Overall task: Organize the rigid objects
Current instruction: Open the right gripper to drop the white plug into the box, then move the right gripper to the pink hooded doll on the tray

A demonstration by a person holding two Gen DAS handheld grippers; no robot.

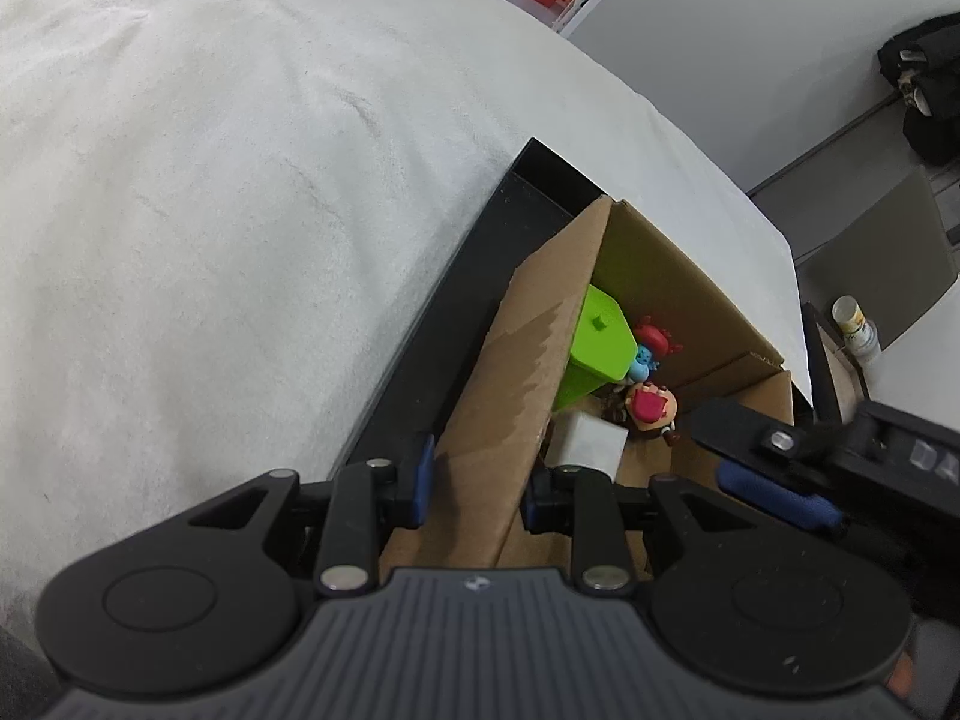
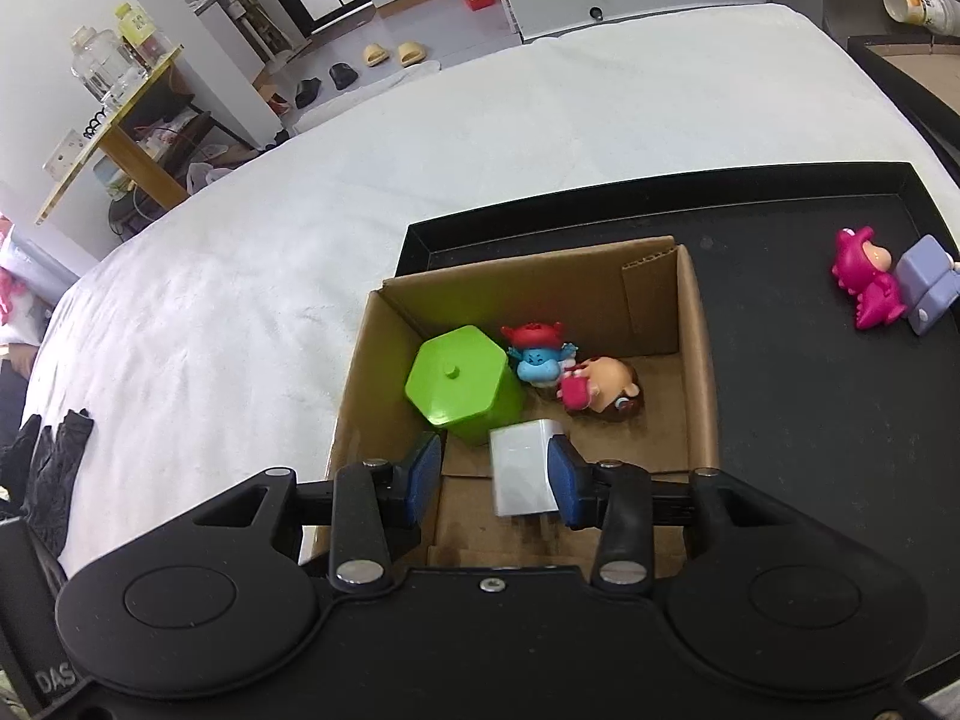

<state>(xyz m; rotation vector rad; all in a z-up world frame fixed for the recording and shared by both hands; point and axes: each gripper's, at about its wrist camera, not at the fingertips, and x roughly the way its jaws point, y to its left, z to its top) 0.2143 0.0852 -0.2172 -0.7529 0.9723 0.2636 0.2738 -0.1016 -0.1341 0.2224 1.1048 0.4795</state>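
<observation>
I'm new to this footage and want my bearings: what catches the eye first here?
The bright green hexagonal container stands out inside the open cardboard box, beside two small figures. Nearer, a white charger block sits between the right gripper pads. A magenta dinosaur toy lies on the black tray.

Even bright indoor light, soft shadows, strong fisheye bending at edges, dark vignetted corners, mostly sharp

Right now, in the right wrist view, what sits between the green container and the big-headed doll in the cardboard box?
A small blue figure with red hair stands between the green container and the doll, close against both. The right wrist view shows it.
</observation>
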